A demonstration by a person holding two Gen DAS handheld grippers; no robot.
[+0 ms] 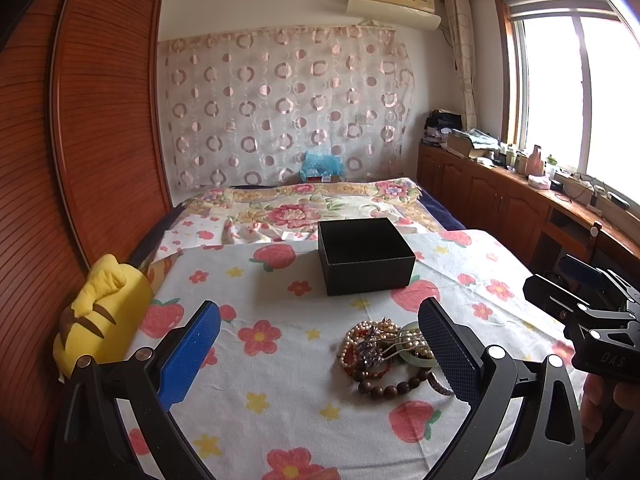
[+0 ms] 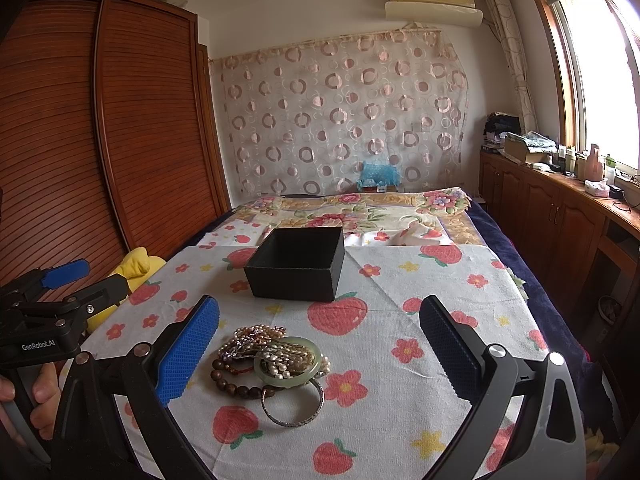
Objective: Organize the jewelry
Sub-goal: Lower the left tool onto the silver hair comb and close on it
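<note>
A pile of jewelry (image 1: 384, 354) lies on the strawberry-print cloth (image 1: 280, 380): pearl strands, a dark wooden bead bracelet (image 2: 236, 386), a green jade bangle (image 2: 288, 364) and a silver bangle (image 2: 296, 408). An open black box (image 1: 366, 256) stands beyond it, also in the right wrist view (image 2: 298, 264). My left gripper (image 1: 320, 356) is open and empty, the pile by its right finger. My right gripper (image 2: 320, 354) is open and empty, the pile by its left finger. Each gripper shows at the other view's edge.
A yellow plush toy (image 1: 100, 320) lies at the bed's left edge by the wooden wardrobe (image 1: 80, 140). A floral blanket (image 1: 304, 208) covers the bed's far half. Wooden cabinets (image 2: 560, 216) with clutter run under the window on the right.
</note>
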